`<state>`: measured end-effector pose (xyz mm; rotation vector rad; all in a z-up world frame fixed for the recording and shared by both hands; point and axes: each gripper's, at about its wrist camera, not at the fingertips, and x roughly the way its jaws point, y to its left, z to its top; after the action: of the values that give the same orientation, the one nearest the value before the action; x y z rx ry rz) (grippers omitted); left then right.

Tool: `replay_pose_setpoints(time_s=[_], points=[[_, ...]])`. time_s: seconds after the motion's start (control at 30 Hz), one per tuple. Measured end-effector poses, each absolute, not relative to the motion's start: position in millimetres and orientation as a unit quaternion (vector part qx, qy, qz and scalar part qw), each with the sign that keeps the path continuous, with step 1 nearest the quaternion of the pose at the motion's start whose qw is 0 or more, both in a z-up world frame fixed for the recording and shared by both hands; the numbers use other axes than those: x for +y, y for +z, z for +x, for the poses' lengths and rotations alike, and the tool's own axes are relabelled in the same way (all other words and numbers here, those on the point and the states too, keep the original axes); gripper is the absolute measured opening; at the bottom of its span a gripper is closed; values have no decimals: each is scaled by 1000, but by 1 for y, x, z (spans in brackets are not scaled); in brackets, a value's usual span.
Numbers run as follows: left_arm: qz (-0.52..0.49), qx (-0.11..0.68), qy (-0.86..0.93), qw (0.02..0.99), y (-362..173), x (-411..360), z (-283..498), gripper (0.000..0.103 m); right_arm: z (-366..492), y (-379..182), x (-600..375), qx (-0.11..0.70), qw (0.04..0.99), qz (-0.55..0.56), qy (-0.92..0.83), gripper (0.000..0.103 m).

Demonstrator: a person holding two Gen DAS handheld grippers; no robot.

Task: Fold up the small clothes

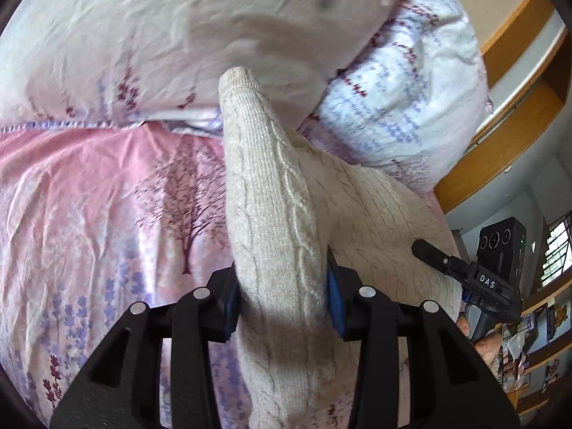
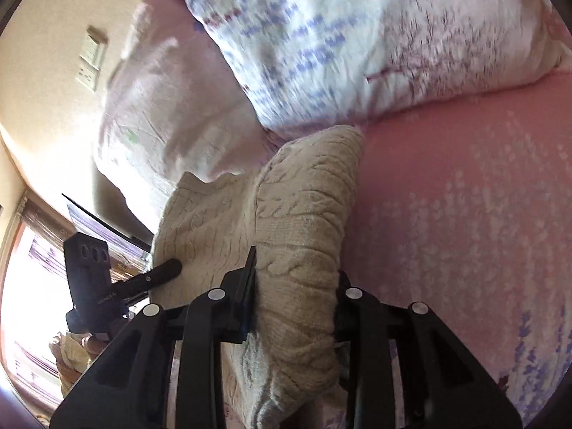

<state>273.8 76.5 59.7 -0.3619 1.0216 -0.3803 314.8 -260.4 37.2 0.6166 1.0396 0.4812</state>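
Observation:
A cream cable-knit sweater [image 1: 271, 178] hangs lifted above the pink bed sheet [image 1: 89, 196]. My left gripper [image 1: 282, 286] is shut on a bunched fold of it, blue pads pressing both sides, and one sleeve end pokes up toward the pillows. In the right wrist view the same sweater [image 2: 304, 193] is bunched between the jaws of my right gripper [image 2: 296, 275], which is shut on it. Each view shows a black finger of the other gripper lying against the knit: the right one [image 1: 432, 252] and the left one [image 2: 164, 271]. The lower part of the sweater is hidden behind the grippers.
Two floral pillows [image 1: 404, 107] [image 2: 321, 43] lie just beyond the sweater at the head of the bed. A wooden frame [image 1: 507, 132] runs along the bed's side, with shelves beyond. A wall switch [image 2: 91, 59] and a bright window [image 2: 32, 279] show on the other side.

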Motion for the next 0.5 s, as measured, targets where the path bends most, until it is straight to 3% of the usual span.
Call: replay_pose_setpoints(time_s=[0.3, 0.4, 0.5], points=[[-164, 482, -194, 839, 40, 91, 288, 41, 300, 22, -264, 494, 796, 291, 195, 30], [-200, 487, -192, 828, 28, 98, 292, 50, 302, 15, -268, 508, 775, 322, 197, 37], [-182, 459, -178, 851, 44, 101, 276, 49, 296, 30, -277, 496, 786, 317, 188, 42]])
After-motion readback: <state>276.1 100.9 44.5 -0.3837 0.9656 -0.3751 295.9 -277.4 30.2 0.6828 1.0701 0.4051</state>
